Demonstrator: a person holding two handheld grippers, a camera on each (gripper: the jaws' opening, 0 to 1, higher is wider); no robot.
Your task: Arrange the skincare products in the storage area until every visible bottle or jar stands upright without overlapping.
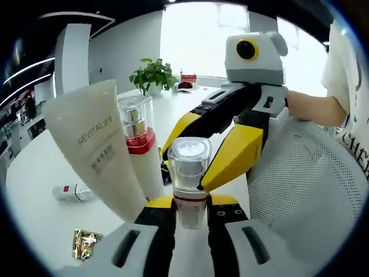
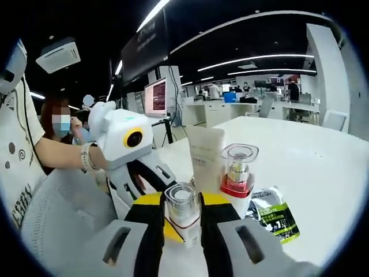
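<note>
In the left gripper view, the left gripper point(image 1: 191, 216) had its jaws pinching a clear-capped bottle point(image 1: 189, 173) that stood upright on the white counter point(image 1: 40, 173). The right gripper point(image 1: 222, 151) reached in from the right, its yellow-and-black jaws against the same bottle. Just beside it stood a white REVITALIFT tube point(image 1: 95, 147) and a red-collared pump bottle point(image 1: 138, 141). A small white bottle point(image 1: 72, 192) lay on its side farther left, near a gold foil packet point(image 1: 85, 243). In the right gripper view, the right gripper's jaws flanked the clear-capped bottle, and a green sachet point(image 2: 274, 214) lay flat on the counter.
</note>
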